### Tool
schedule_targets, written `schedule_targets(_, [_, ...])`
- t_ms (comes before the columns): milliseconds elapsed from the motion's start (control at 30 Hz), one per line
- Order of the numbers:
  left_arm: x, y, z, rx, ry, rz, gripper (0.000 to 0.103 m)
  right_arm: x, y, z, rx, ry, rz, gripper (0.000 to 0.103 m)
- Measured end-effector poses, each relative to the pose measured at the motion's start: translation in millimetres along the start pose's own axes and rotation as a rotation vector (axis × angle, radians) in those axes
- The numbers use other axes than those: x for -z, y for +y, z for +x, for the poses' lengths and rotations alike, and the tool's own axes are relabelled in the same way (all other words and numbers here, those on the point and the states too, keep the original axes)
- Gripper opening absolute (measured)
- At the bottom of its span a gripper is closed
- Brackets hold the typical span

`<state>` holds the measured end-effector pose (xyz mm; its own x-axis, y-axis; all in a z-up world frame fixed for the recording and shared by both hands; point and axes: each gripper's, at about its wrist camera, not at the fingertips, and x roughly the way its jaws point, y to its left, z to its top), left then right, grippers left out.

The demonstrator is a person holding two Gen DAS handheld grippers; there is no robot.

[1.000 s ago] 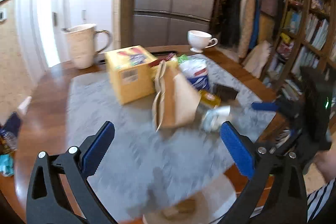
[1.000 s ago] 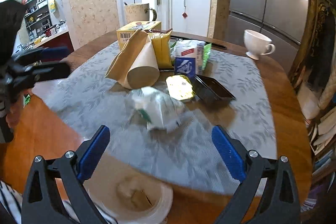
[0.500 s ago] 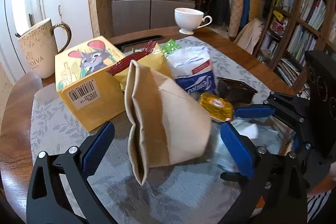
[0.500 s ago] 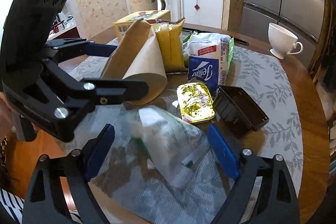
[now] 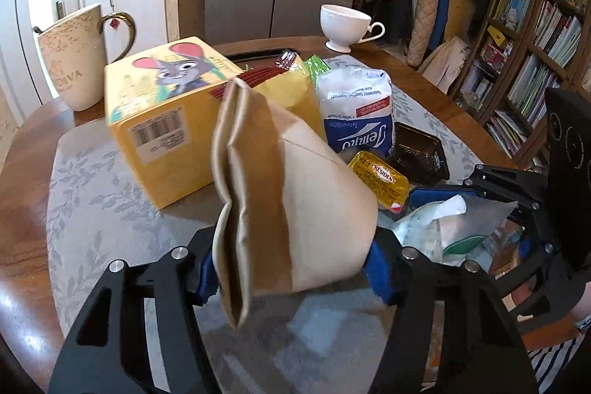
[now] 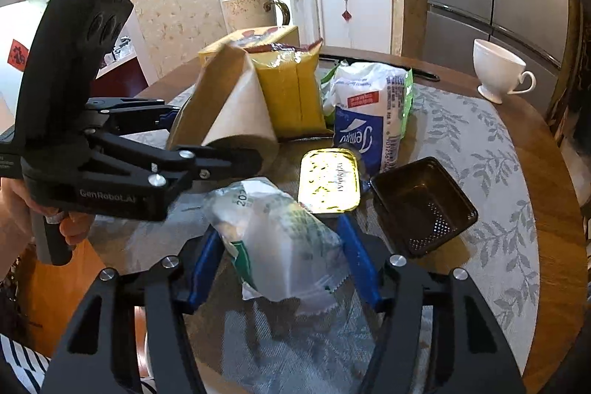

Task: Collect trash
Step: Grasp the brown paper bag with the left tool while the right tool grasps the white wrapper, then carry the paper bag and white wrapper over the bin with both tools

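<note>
left gripper [image 5: 291, 268] pinches a brown paper bag [image 5: 288, 187] (light, crushable). right gripper [image 6: 280, 264] squeezes a soft, slippery plastic wrapper [image 6: 273, 231] at mid-body

Tan paper bag [image 5: 291, 209]; yellow box [image 5: 166, 120] at ten o'clock bearing a grey cartoon rabbit. Blue-and-white tissue pack [image 5: 356, 113], gold foil tub [image 6: 330, 185], grey leaf-patterned cloth [image 6: 480, 154], possibly green-printed clear wrapper [image 6: 273, 239].

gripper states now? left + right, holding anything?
Left gripper: closed on the brown paper bag.
Right gripper: closed on the clear plastic wrapper.
</note>
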<state>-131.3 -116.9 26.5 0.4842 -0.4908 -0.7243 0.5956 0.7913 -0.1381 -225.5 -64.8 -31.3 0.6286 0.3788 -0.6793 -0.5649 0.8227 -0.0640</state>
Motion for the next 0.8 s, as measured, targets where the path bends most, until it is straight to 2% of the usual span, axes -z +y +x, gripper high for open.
schedule_targets(400, [23, 12, -30, -0.022, -0.019, -0.072, 0.06, 4, -3, -20, -0.002, -0.014, 0.021, 0.06])
schedule_targets(800, [41, 6, -56, -0.025, -0.045, -0.113, 0.06, 3, -3, -30, -0.037, -0.034, 0.022, 0.06])
